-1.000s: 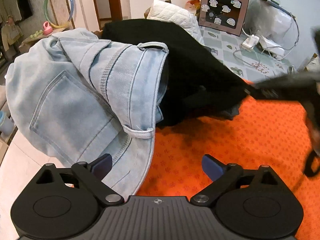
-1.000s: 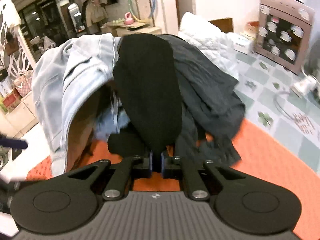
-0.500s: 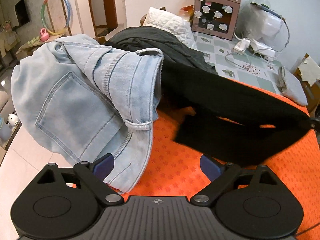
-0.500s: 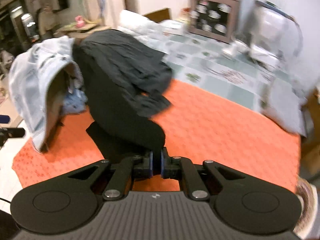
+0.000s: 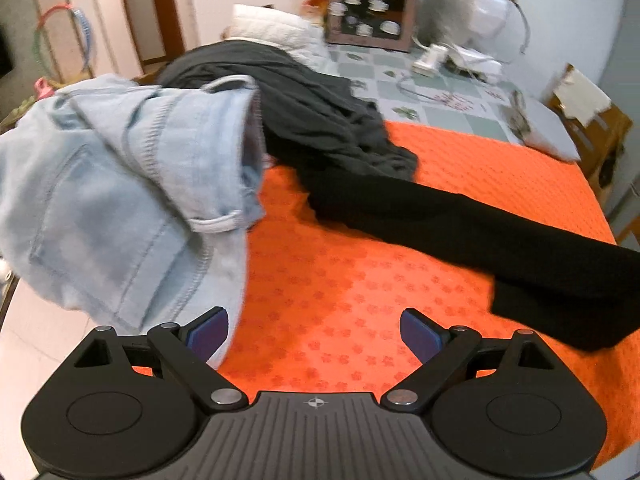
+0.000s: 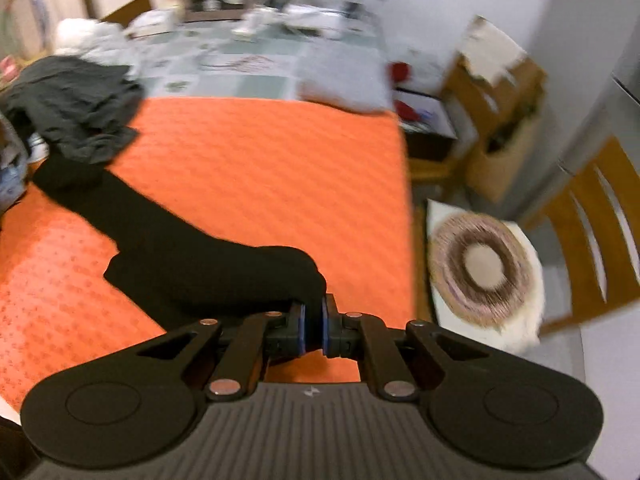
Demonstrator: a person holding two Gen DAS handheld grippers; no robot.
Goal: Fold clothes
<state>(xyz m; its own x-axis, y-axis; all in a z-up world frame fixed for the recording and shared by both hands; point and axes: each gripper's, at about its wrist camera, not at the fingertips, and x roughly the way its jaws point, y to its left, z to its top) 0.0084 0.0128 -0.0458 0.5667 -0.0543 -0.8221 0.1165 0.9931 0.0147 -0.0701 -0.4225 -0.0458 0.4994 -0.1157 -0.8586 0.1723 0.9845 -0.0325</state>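
Observation:
A black garment [image 5: 500,236] lies stretched in a long strip across the orange cloth [image 5: 352,300], from the clothes pile out to the right. My right gripper [image 6: 313,328] is shut on the end of that black garment [image 6: 224,268], close to the orange cloth's right edge. My left gripper [image 5: 314,332] hangs open over bare orange cloth, with nothing between its fingers. Light blue jeans [image 5: 132,184] are heaped at the left, their hem just beside the left finger. A dark grey garment [image 5: 312,112] lies crumpled behind the jeans.
Behind the orange cloth [image 6: 260,160] the table has a checked cover [image 5: 432,92] with a white quilted bundle [image 5: 276,32], a printed box [image 5: 372,4] and cables. Off the table's right edge stand wooden chairs [image 6: 592,232] and a round woven cushion [image 6: 480,268].
My right gripper has pulled the black garment out of the pile and far to the right, drawing it into a long strip. The left gripper has shifted a little and stays open.

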